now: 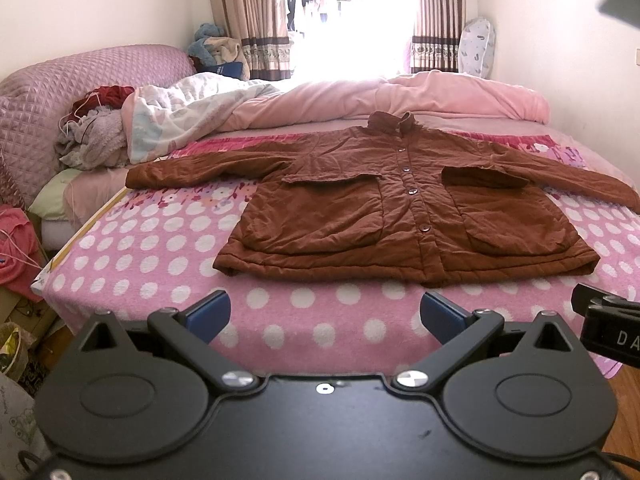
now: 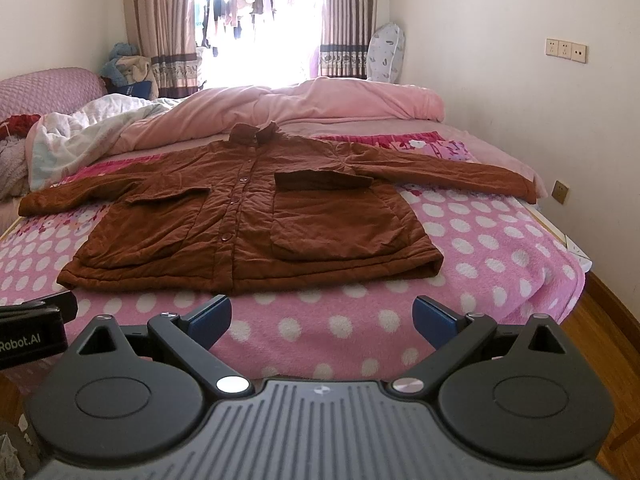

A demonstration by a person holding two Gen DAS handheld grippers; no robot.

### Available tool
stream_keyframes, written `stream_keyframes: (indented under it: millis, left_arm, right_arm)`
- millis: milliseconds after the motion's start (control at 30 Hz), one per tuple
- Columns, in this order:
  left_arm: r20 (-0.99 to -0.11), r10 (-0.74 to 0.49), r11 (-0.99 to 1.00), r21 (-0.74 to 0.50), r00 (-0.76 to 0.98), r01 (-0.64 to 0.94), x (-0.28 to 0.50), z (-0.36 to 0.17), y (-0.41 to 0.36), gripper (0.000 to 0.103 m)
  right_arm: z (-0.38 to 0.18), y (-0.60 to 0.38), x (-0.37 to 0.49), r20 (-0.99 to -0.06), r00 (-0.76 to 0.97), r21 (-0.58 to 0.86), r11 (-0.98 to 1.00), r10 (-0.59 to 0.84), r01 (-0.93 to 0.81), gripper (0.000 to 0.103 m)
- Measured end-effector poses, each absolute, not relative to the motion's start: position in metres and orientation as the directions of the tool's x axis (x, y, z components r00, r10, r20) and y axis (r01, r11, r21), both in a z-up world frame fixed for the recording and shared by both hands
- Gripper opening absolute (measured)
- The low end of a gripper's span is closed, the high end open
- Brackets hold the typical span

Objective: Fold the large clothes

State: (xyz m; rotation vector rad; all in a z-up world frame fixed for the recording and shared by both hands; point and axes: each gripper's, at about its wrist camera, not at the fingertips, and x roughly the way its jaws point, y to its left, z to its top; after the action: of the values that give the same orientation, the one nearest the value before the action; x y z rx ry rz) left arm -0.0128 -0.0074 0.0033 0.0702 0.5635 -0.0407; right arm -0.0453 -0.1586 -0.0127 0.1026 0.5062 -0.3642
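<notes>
One jacket, two tools agape

Window blown out, backlit room, fisheye-bent edges.

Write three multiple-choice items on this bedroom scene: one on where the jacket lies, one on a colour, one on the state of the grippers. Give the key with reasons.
1. Where does the brown jacket lie?
A. On the polka-dot blanket on the bed
B. On the wooden floor
C. Hung at the curtains

2. What colour are the gripper's finger pads?
A. Red
B. Blue
C. Yellow

3. What state are the left gripper and right gripper in?
A. Both shut on a sleeve
B. One open, one shut on the hem
C. Both open, holding nothing

Key:
1 A: the jacket is spread flat, front up and sleeves out, over the pink, white-dotted blanket.
2 B: the pads at the fingertips show blue in both wrist views.
3 C: each gripper's fingers stand wide apart short of the hem, with only blanket between them.
</notes>
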Motion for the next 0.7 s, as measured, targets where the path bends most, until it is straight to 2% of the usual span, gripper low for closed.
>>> stream_keyframes:
  millis: [700]
  left_arm:
    - [-0.542,-0.028,0.997,0.05,0.84,0.066,-0.001,0.003,-0.01,0.103]
  right_arm:
    - [-0.01,-0.164,-0.045,-0.493,0.81,0.004,0.93,-0.319,0.368,0.103]
